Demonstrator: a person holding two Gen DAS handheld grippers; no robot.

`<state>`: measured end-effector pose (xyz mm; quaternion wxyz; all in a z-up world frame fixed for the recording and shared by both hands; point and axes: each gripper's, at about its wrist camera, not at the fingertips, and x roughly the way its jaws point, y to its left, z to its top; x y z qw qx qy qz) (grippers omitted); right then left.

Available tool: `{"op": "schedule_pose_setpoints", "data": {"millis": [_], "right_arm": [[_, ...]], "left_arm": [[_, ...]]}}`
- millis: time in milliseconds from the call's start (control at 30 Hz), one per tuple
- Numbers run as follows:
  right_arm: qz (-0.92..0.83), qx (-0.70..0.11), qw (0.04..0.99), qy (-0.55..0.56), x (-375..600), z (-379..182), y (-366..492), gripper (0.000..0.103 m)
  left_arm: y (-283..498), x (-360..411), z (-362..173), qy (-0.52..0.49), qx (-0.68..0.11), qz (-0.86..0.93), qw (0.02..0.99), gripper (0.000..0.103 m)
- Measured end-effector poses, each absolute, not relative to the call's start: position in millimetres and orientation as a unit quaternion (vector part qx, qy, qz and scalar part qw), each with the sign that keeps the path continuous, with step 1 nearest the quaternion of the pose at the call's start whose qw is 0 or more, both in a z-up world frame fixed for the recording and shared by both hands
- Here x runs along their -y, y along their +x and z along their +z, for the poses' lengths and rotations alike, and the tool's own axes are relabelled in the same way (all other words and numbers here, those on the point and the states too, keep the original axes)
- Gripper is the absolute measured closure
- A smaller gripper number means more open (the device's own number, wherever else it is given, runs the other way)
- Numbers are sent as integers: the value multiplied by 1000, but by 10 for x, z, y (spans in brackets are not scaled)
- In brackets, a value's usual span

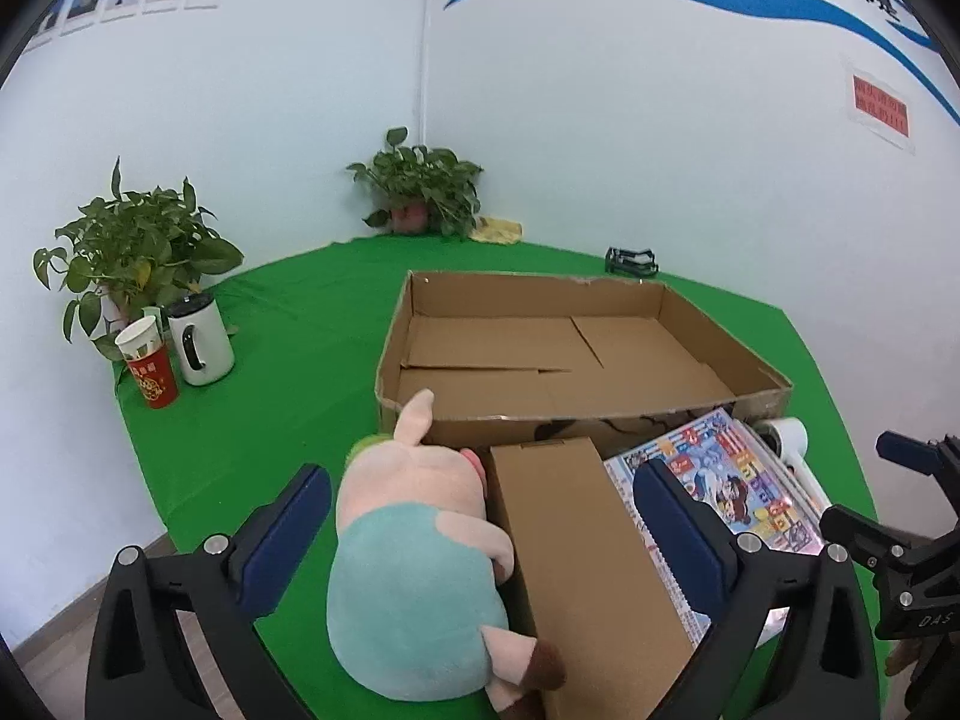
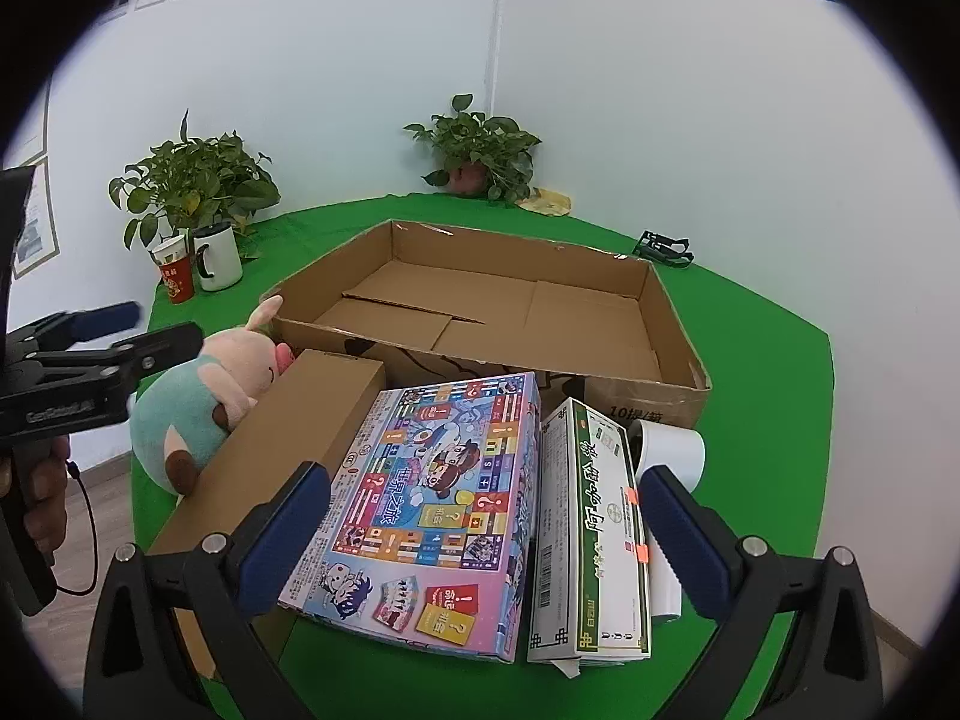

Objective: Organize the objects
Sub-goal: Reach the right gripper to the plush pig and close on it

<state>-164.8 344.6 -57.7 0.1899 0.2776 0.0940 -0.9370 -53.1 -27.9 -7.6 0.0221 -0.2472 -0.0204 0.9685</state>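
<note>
Left gripper (image 1: 480, 534): fingers spread wide, nothing pinched; plush pig (image 1: 414, 564) and plain brown box (image 1: 582, 564) lie between them.
Right gripper (image 2: 483, 516): fingers spread wide, hovering over board game box (image 2: 432, 516) and green-white carton (image 2: 594, 534).
Cardboard tray (image 2: 672, 306): open, empty, just behind the items.
Worktop (image 1: 288, 360): green cloth; all items at near edge.

Right gripper (image 2: 483, 522) jaws wide apart above game box (image 2: 432, 516), empty cardboard tray (image 2: 672, 324) behind
</note>
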Motion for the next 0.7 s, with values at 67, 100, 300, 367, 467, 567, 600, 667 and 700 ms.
{"op": "schedule_pose_setpoints", "data": {"millis": [67, 100, 300, 367, 467, 567, 600, 667, 700], "right_arm": [[-938, -86, 183, 283, -3468, -580, -1702, 1], [-937, -83, 181, 287, -3477, -588, -1724, 1], [-925, -72, 190, 321, -3442, -636, -1880, 1], [-922, -68, 197, 326, -3427, -633, -1924, 1], [-921, -63, 209, 322, -3411, -588, -1955, 1], [-917, -58, 220, 329, -3397, -557, -2026, 1], [-915, -55, 225, 331, -3391, -555, -2043, 1], [-910, -44, 236, 339, -3383, -533, -2094, 1], [-907, -36, 243, 342, -3382, -522, -2128, 1]], "left_arm": [[-580, 316, -70, -256, 24, 966, 38, 0], [-606, 337, -78, -260, 26, 965, 37, 0], [-728, 483, -175, -282, 54, 957, 41, 0], [-781, 507, -218, -301, 67, 950, 48, 0], [-869, 521, -280, -322, 83, 941, 56, 0], [-924, 544, -289, -335, 94, 935, 64, 0], [-935, 558, -286, -338, 97, 934, 67, 0], [-955, 592, -286, -343, 98, 932, 65, 0], [-958, 612, -291, -345, 97, 932, 59, 0]]}}
